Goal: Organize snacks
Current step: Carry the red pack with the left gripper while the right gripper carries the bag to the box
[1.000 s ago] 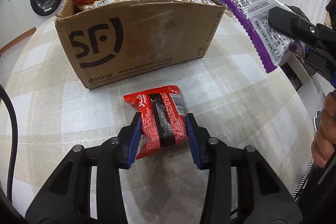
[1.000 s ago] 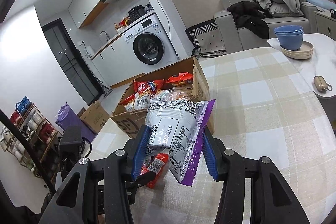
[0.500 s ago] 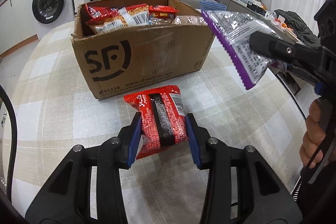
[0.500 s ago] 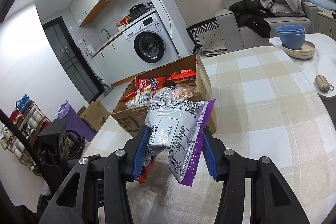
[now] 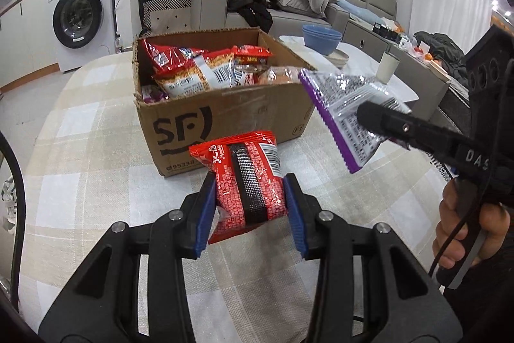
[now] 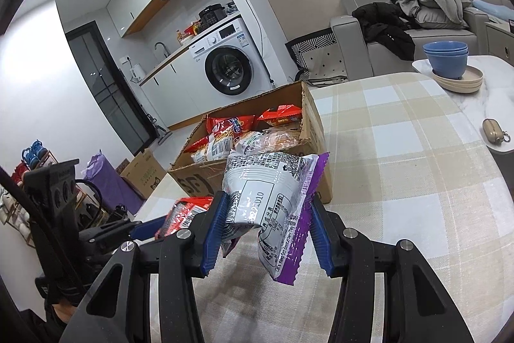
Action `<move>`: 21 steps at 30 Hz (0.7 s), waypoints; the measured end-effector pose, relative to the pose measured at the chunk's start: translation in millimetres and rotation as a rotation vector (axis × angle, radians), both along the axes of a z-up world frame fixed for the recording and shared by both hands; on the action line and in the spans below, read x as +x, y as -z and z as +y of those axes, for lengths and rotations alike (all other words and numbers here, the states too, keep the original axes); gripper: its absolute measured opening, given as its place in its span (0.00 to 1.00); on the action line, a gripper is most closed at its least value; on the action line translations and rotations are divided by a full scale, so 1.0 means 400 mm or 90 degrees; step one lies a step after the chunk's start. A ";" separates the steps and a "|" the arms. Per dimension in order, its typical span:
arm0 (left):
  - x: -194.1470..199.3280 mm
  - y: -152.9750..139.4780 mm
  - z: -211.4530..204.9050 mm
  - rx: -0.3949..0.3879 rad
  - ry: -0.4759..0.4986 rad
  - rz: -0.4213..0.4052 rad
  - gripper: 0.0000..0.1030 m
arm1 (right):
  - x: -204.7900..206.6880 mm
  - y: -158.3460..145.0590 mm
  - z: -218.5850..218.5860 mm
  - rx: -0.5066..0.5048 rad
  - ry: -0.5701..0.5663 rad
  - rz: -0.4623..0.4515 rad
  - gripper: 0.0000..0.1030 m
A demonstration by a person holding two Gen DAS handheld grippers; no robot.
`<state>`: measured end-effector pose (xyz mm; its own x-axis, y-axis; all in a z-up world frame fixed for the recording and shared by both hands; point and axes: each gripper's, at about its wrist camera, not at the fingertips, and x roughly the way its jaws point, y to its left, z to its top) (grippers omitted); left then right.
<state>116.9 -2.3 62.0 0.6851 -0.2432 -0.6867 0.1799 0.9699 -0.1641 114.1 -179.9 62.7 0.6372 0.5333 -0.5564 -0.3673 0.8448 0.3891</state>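
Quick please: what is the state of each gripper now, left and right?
Left gripper: closed on the red snack packet.
Right gripper: closed on the silver-and-purple snack bag.

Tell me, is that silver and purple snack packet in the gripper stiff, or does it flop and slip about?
Probably floppy: the silver and purple packet bends between the right gripper pads, its lower end drooping. It looks light, since a pinch at the sides alone holds it above the checked tablecloth. The glossy film may be slippery, though the ribbed blue pads likely help.
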 end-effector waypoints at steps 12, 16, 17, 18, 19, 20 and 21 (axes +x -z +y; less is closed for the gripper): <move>-0.046 -0.099 0.057 -0.028 -0.018 -0.049 0.36 | -0.007 -0.007 0.000 -0.009 0.003 -0.016 0.47; -0.062 -0.130 0.075 -0.032 -0.027 -0.065 0.36 | -0.011 -0.017 0.002 -0.019 0.007 -0.027 0.47; -0.066 -0.139 0.081 -0.033 -0.029 -0.069 0.36 | -0.013 -0.019 0.002 -0.019 0.007 -0.028 0.47; -0.064 -0.146 0.078 -0.033 -0.030 -0.072 0.36 | -0.015 -0.022 0.005 -0.021 0.006 -0.031 0.47; -0.066 -0.154 0.082 -0.034 -0.033 -0.076 0.36 | -0.017 -0.024 0.006 -0.023 0.006 -0.033 0.47; -0.067 -0.163 0.084 -0.033 -0.035 -0.080 0.36 | -0.018 -0.026 0.009 -0.026 0.006 -0.036 0.47; -0.060 -0.168 0.089 -0.032 -0.038 -0.083 0.36 | -0.019 -0.029 0.012 -0.027 0.005 -0.038 0.47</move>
<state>92.8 33.2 129.1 0.7819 -0.2307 -0.5791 0.1450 0.9708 -0.1910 106.6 -175.1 74.3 0.6746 0.5043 -0.5391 -0.3820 0.8634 0.3296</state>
